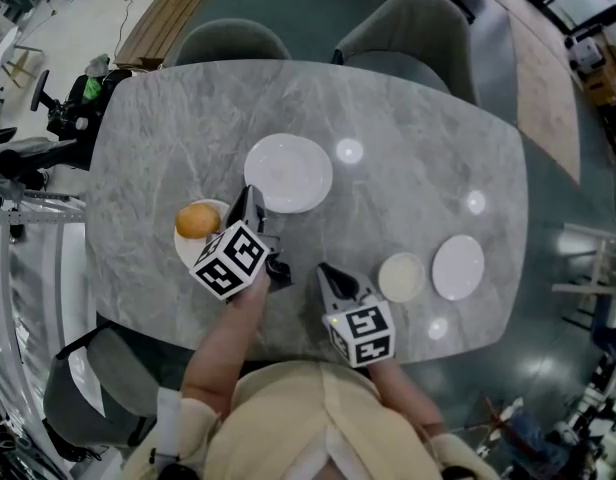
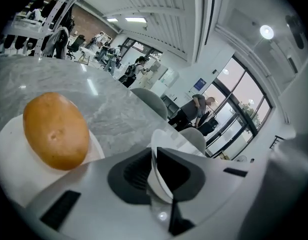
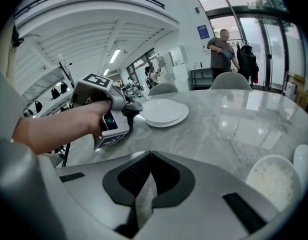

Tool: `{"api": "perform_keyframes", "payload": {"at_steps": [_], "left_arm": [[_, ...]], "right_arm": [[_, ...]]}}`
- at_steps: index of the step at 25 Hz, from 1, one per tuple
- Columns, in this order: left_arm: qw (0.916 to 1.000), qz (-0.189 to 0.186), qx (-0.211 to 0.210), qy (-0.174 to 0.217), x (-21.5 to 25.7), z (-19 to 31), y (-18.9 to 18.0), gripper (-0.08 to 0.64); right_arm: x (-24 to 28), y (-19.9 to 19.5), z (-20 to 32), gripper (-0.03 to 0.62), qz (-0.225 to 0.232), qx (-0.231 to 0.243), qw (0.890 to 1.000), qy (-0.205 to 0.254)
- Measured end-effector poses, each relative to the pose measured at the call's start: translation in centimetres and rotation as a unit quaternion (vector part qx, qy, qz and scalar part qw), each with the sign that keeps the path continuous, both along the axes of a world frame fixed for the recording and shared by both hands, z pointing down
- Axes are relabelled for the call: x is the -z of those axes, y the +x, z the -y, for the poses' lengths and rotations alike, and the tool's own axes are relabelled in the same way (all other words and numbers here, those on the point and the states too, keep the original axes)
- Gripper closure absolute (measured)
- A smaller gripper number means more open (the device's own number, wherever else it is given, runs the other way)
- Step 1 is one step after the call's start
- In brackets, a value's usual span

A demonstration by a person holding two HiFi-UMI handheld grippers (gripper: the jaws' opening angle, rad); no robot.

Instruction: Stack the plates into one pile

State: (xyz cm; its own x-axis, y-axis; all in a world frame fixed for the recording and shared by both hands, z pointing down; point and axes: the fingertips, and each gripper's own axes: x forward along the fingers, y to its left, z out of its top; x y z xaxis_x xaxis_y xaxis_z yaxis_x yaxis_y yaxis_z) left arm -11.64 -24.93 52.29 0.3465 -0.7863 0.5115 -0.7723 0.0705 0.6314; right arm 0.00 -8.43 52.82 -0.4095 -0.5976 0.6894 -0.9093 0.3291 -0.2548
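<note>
Marble table point(image 1: 408, 118): grey and veined, with rounded corners; everything you are working with stands on it.
Large white plate point(image 1: 293, 168): near the middle of the table, toward the far side. From the side it looks two-tiered, and you cannot tell whether it is one plate or two.
Left gripper point(image 1: 250, 198): your jaws are clamped on the near-left rim of the large white plate. Its thin white edge runs between the pads in your left gripper view.
Small white plate point(image 1: 184, 246): at the left of the table, just beside your left gripper and nearer to you than the large plate.
Orange-brown lump point(image 2: 56, 131): rounded and smooth, lying on the small white plate.
Right gripper point(image 1: 330, 278): your jaws are pressed together and empty. It sits over bare table close to the near edge, just right of your left gripper.
Small pale dish point(image 1: 401, 276): near right, just beside your right gripper on its right.
Right-hand plate point(image 1: 458, 266): white, right of the small pale dish. You cannot tell whether the two rims touch.
Left hand point(image 3: 59, 124): wrapped around the left gripper's handle.
Grey chairs point(image 1: 408, 28): two of them, pushed in at the far edge of the table.
</note>
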Motion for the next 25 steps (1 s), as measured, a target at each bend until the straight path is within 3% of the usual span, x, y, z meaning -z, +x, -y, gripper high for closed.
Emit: {"api": "perform_keyframes", "payload": {"at_steps": [10, 15, 19, 25], "left_arm": [[0.9988, 0.032, -0.017, -0.033, -1.9, -0.5, 0.3, 0.522], [0.9981, 0.033, -0.034, -0.039, -2.0, -0.6, 1.0, 0.450], [0.9961, 0.064, -0.054, -0.029, -1.5, -0.4, 1.1, 0.404], [0.9955, 0.067, -0.064, -0.020, -0.7, -0.7, 1.3, 0.396]], "right_arm": [[0.0, 0.6, -0.1, 0.588, -0.002, -0.010, 1.000, -0.001], [0.0, 0.6, -0.6, 0.588, -0.001, -0.015, 1.000, -0.002], [0.3, 0.6, -0.6, 0.588, -0.001, -0.020, 1.000, 0.005], [0.6, 0.8, -1.1, 0.588, 0.001, -0.035, 0.999, 0.012]]}}
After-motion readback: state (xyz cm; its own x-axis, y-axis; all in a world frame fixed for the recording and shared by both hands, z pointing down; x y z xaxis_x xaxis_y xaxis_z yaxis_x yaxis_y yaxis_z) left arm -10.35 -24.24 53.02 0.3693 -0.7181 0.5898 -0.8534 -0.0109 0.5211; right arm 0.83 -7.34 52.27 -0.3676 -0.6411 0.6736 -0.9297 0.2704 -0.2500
